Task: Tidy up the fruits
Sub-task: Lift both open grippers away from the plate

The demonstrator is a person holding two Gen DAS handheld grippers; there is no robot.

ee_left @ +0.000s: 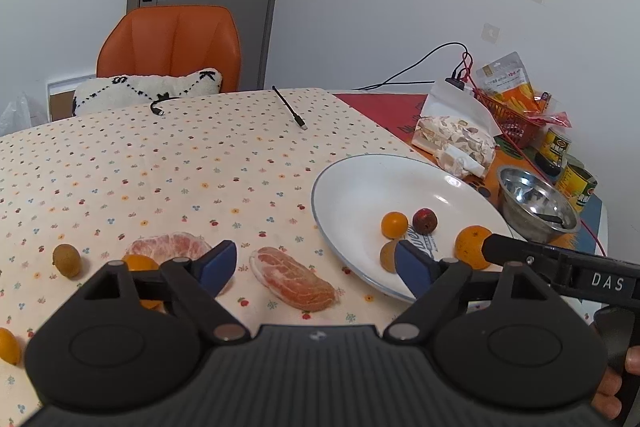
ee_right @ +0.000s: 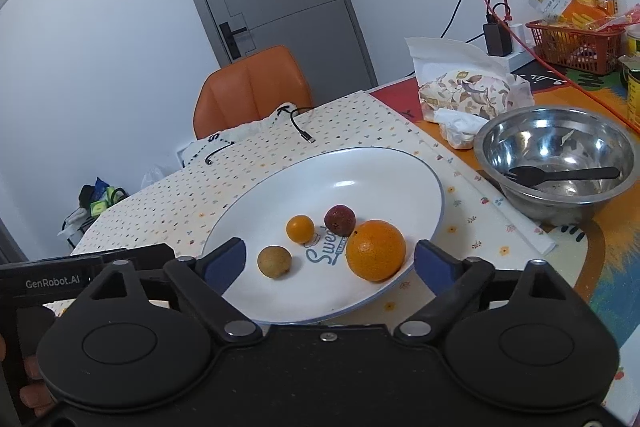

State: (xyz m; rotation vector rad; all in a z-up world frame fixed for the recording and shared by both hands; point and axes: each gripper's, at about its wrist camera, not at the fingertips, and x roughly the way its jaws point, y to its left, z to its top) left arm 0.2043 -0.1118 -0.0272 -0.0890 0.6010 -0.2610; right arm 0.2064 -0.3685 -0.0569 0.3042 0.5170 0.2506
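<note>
A white plate point(ee_left: 344, 195) point(ee_right: 340, 179) holds a big orange point(ee_right: 375, 250), a small orange fruit point(ee_right: 300, 228), a dark red fruit point(ee_right: 339, 220) and a brown round fruit point(ee_right: 274, 261). My right gripper point(ee_right: 328, 263) hovers open over the plate's near rim, with nothing between its fingers. My left gripper point(ee_left: 316, 267) is open above the dotted tablecloth, straddling a peeled pomelo segment point(ee_left: 294, 281). A second pomelo piece point(ee_left: 168, 247), a small orange point(ee_left: 138, 263) partly behind the left finger, a brown fruit point(ee_left: 67, 259) and a yellow-orange fruit point(ee_left: 9, 345) lie to the left.
A steel bowl point(ee_right: 556, 163) with a black spork sits right of the plate. Behind it are a tissue pack point(ee_right: 468, 95), a red basket point(ee_right: 576, 43) and cans point(ee_left: 556, 145). Two cables point(ee_left: 288, 107) lie at the far table edge by an orange chair point(ee_left: 172, 47).
</note>
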